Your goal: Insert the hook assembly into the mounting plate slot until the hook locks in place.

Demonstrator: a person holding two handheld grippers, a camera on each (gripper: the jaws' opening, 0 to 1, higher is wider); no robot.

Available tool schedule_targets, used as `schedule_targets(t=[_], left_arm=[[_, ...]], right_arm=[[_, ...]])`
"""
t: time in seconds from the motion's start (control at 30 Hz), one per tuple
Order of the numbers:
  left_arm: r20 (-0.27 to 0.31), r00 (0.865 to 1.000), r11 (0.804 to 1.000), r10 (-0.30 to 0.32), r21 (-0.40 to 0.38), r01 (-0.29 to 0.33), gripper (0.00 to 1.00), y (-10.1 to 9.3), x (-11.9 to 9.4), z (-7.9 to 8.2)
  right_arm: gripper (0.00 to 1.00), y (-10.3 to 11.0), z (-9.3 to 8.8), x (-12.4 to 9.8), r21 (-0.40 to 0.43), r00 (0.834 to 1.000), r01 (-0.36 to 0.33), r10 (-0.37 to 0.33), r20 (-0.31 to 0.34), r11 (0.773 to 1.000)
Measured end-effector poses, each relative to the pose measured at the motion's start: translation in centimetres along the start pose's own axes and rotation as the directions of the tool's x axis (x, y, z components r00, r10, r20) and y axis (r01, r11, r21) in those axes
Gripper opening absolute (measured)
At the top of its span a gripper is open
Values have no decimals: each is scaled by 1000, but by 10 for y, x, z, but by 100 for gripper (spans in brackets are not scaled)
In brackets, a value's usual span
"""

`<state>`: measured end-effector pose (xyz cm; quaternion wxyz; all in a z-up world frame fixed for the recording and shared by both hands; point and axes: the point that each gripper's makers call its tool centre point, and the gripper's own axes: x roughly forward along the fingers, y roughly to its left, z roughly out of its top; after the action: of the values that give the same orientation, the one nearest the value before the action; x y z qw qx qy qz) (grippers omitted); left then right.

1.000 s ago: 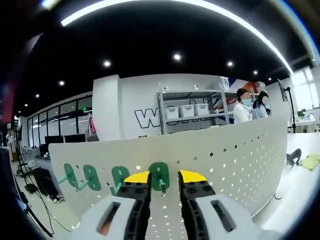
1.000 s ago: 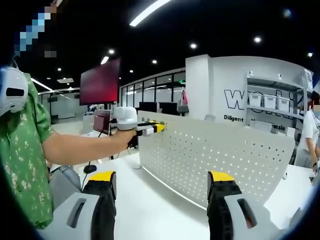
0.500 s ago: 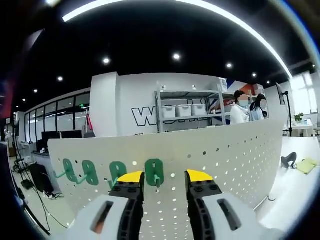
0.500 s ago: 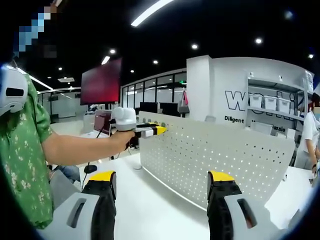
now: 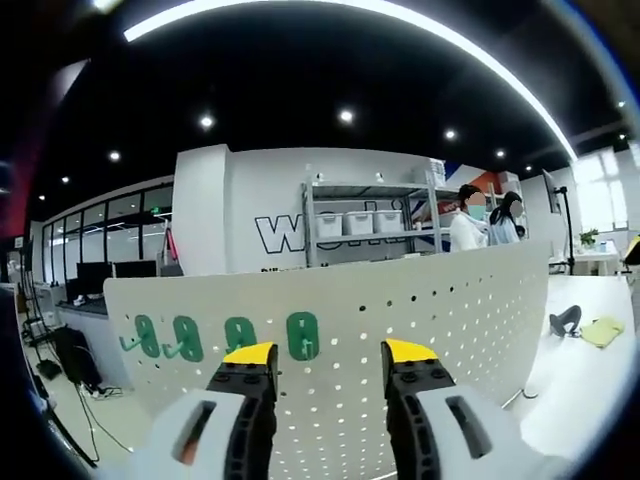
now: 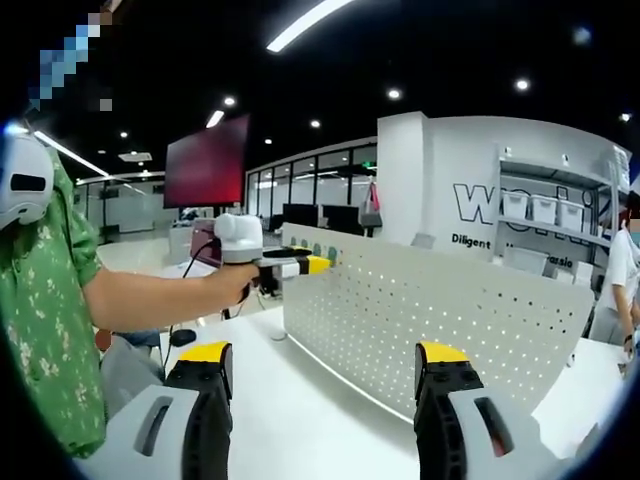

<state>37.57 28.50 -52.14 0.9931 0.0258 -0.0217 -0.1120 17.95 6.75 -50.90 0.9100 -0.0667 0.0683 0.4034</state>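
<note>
Where the pegboard [image 5: 420, 300] stands upright on the table [image 6: 300, 400], four green hooks [image 5: 303, 335] sit in a row on its face; L gripper [image 5: 328, 360] jaws apart, empty, just short of them. R gripper [image 6: 325, 365] also wide open, holding nothing.

Matt white pegboard [image 5: 400, 310]; glossy green plastic hooks [image 5: 303, 335].

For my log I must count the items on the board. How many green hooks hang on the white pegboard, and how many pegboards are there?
Green hooks: 4
Pegboard: 1
Total: 5
</note>
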Motion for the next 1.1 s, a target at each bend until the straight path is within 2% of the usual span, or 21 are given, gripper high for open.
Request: schedule_targets(t=[0.4,0.63,0.9,1.1], left_arm=[[-2,1000,1000,-25,0,25,50,-3,-35,3],[4,1000,1000,-26,-1,26,52,1,-55,7],[8,1000,1000,-23,11,23,55,8,-92,9],[-6,1000,1000,-14,14,14,55,16,-124,3]], right_arm=[[76,11,0,5,-1,1000,-10,10,0,1000],[77,25,-2,13,-7,1000,-29,29,-7,1000],[77,40,1,21,14,999,-46,45,23,999],[77,52,-2,28,17,998,-52,52,21,998]])
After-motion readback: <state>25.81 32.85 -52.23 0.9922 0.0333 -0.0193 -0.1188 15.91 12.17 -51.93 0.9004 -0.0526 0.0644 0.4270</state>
